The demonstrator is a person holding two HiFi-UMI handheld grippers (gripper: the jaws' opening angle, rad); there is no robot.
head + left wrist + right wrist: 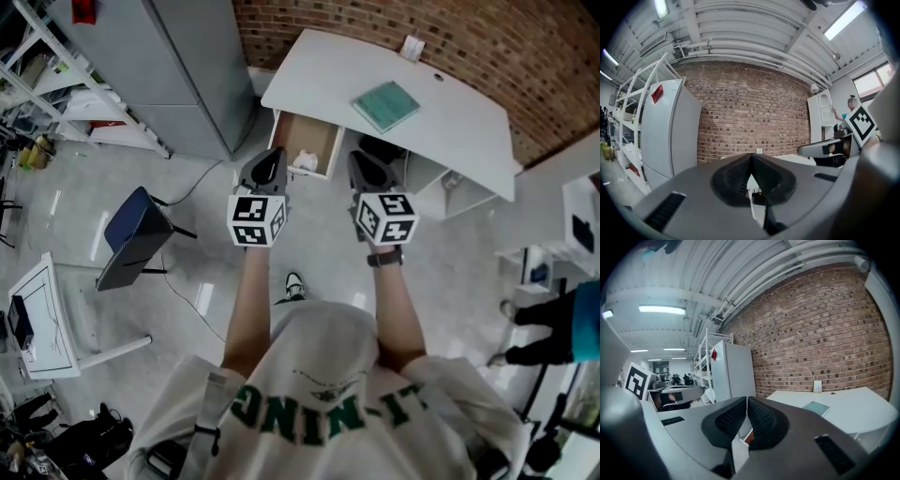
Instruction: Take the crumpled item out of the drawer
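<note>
Head view alone shows the crumpled item (305,161) in the drawer (311,134); left tongs (751,160), right tongs (746,402) pressed together.

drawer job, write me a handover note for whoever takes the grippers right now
Left gripper: fingers shut, empty, held just short of the drawer.
Right gripper: fingers shut, empty, alongside it.
Drawer: open under the white desk; crumpled white item lies in its near corner, on the right gripper's side.
Done: drawer is open.
Left: open fingers, reach in, grip the item, lift it out.
</note>
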